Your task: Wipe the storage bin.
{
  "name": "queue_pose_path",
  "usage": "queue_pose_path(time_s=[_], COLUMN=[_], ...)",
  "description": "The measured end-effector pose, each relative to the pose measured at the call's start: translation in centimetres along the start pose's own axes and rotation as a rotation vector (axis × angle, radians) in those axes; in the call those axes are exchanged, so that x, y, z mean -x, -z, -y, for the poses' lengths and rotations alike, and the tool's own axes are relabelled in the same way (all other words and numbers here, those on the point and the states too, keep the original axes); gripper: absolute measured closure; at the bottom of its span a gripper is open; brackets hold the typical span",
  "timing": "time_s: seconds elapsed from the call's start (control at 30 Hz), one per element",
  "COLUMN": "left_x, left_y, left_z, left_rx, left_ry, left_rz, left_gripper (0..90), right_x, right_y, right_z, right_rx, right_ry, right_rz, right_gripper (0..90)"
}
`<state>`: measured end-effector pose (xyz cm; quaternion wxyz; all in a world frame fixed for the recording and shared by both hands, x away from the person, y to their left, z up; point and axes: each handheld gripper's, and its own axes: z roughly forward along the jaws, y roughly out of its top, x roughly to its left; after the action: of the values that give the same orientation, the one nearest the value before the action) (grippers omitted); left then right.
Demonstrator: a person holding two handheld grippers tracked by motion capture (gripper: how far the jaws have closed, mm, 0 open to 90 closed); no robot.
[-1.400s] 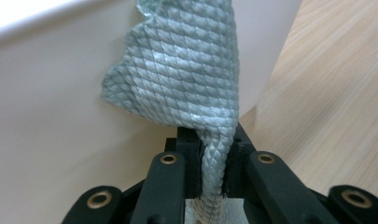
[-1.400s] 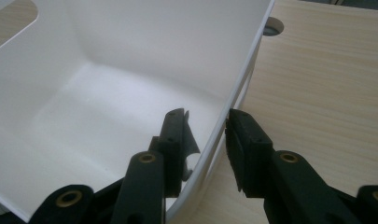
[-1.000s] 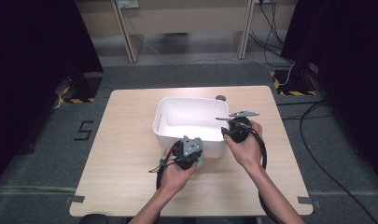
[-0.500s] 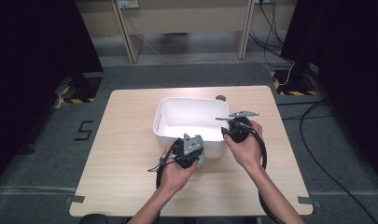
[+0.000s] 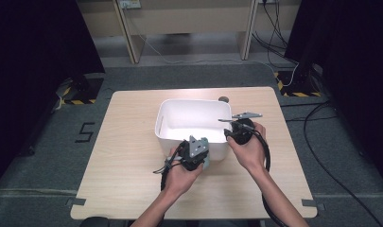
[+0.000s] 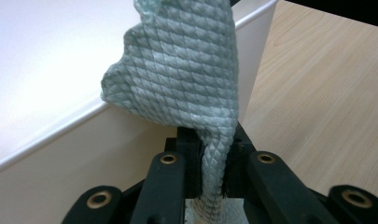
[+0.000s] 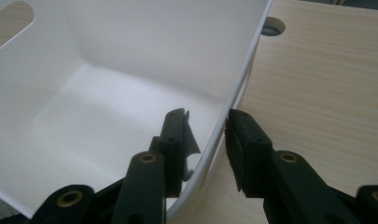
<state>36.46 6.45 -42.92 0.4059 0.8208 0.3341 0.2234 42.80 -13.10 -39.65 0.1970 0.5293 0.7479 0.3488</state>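
Note:
A white plastic tub [image 5: 189,106] stands in the middle of the wooden table [image 5: 127,151]. My left gripper [image 5: 195,152] sits at the tub's near wall, shut on a pale green waffle-weave cloth [image 6: 186,70]. The cloth stands up from the jaws [image 6: 210,158] and leans over the tub's rim [image 6: 46,135]. My right gripper [image 5: 237,132] is at the tub's right wall. Its jaws [image 7: 206,123] straddle that wall [image 7: 242,74], one inside and one outside, closed on it. The tub's inside [image 7: 107,107] holds nothing that I can see.
A round cable hole [image 7: 272,25] lies in the table just beyond the tub, the same cable hole [image 5: 223,99] seen from above. Bare tabletop stretches left and right of the tub. Cables trail from both grippers towards the person.
My left gripper has crept slightly right and closer to the tub with the cloth. The right gripper and the tub have stayed put.

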Motion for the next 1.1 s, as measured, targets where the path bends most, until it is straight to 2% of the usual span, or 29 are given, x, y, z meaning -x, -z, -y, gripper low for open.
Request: queue_pose_path(time_s=[1.1], left_x=[0.3], left_y=[-1.5], left_z=[1.2], left_rx=[-0.027], left_ry=[-0.006], left_rz=[0.010], left_gripper=[80.8], right_x=[0.0], right_y=[0.0], right_z=[0.0], right_rx=[0.002], right_ry=[-0.005], right_rz=[-0.006], right_gripper=[68.2])
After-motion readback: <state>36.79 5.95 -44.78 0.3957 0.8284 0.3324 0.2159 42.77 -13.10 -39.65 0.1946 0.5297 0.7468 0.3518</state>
